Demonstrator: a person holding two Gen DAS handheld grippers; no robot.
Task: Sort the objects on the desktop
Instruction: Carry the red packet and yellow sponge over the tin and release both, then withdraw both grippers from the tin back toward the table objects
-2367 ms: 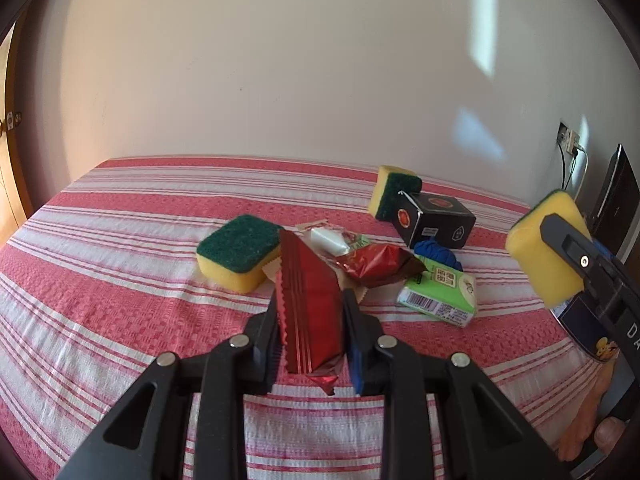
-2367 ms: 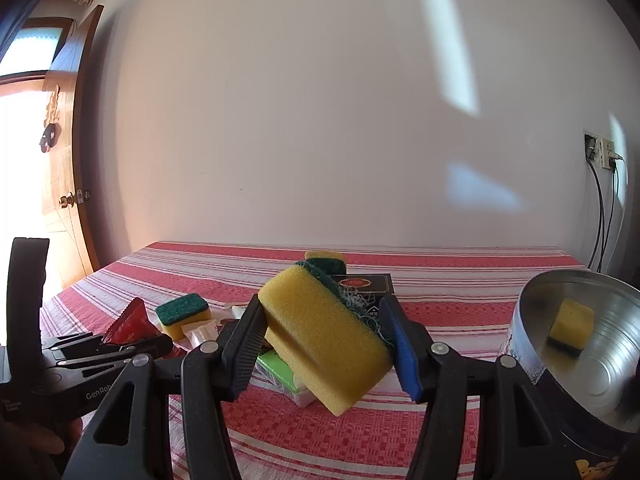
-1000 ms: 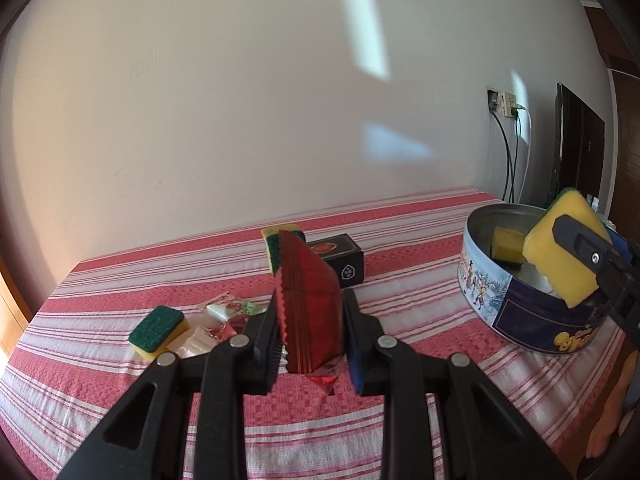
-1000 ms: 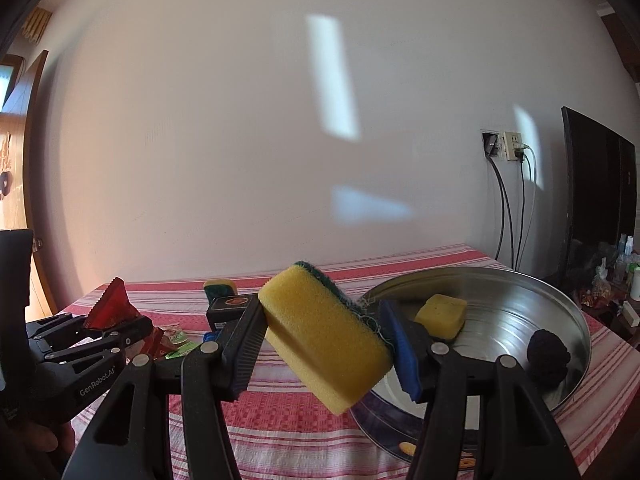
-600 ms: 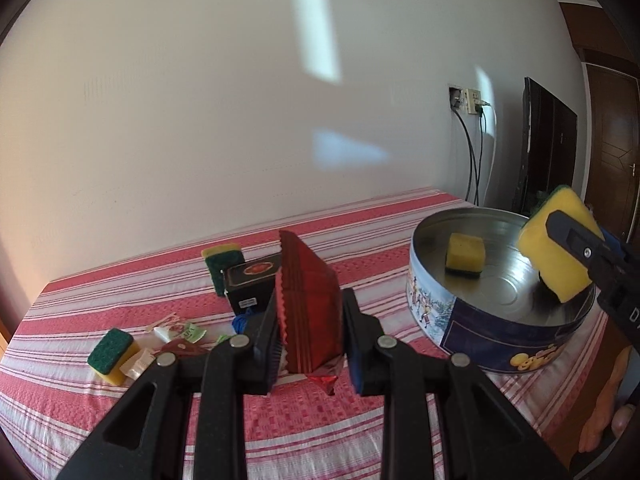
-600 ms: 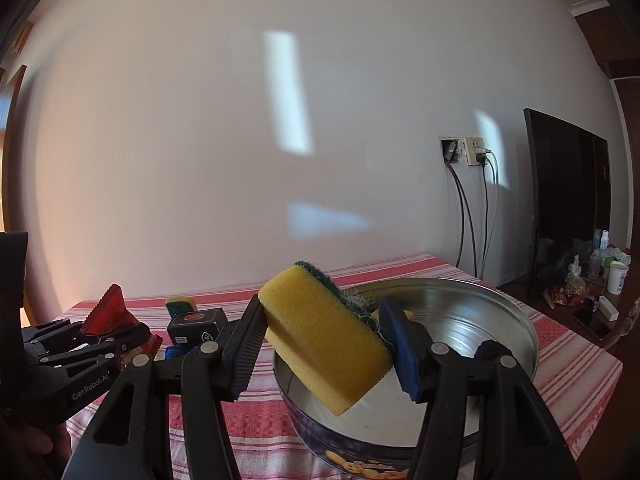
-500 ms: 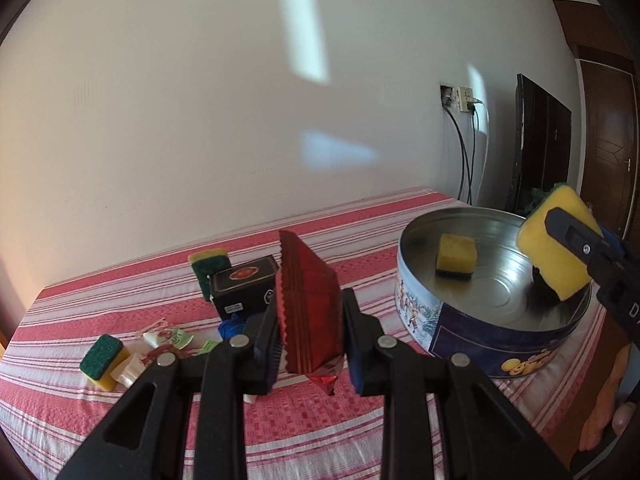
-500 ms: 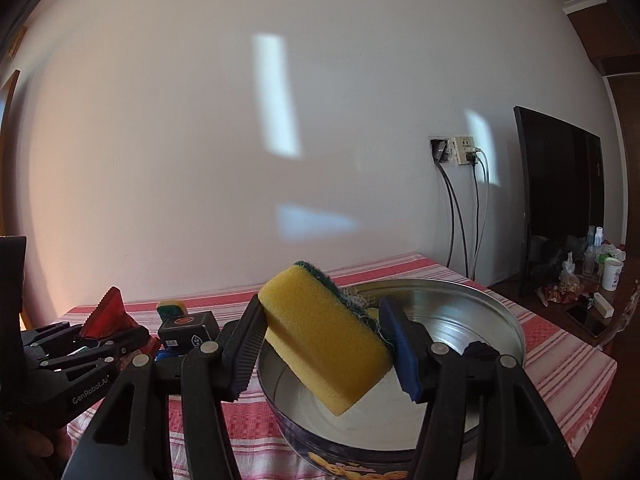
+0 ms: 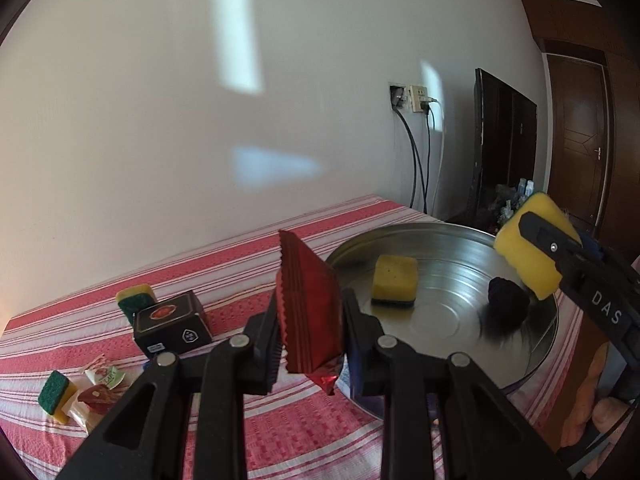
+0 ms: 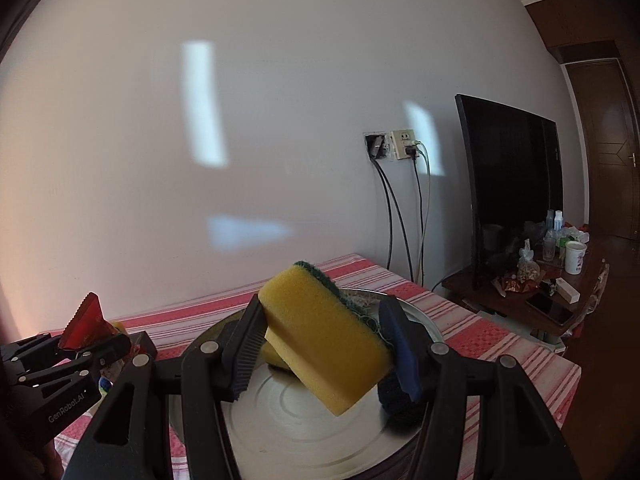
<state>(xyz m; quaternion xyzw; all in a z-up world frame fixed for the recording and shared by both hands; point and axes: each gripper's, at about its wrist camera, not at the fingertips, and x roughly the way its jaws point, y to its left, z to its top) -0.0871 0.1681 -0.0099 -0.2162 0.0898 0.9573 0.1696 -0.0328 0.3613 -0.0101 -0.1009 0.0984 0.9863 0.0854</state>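
A yellow sponge [image 10: 324, 340] is being held tilted in the right hand-held gripper [image 10: 320, 350] above the open round tin [image 9: 460, 360], while a red foil packet [image 9: 308, 308] is being clamped upright in the left hand-held gripper [image 9: 310, 344] just beside the tin's near rim. If the sponge is let go this far from the middle, it is likely to be bounced off the rim or off the second sponge [image 9: 394, 280] and dark ball [image 9: 506, 300] already lying inside. The black box [image 9: 172, 324], green-topped sponges [image 9: 56, 392] and sachets [image 9: 102, 378] are being left on the striped counter [image 9: 280, 432], well apart from the tin.
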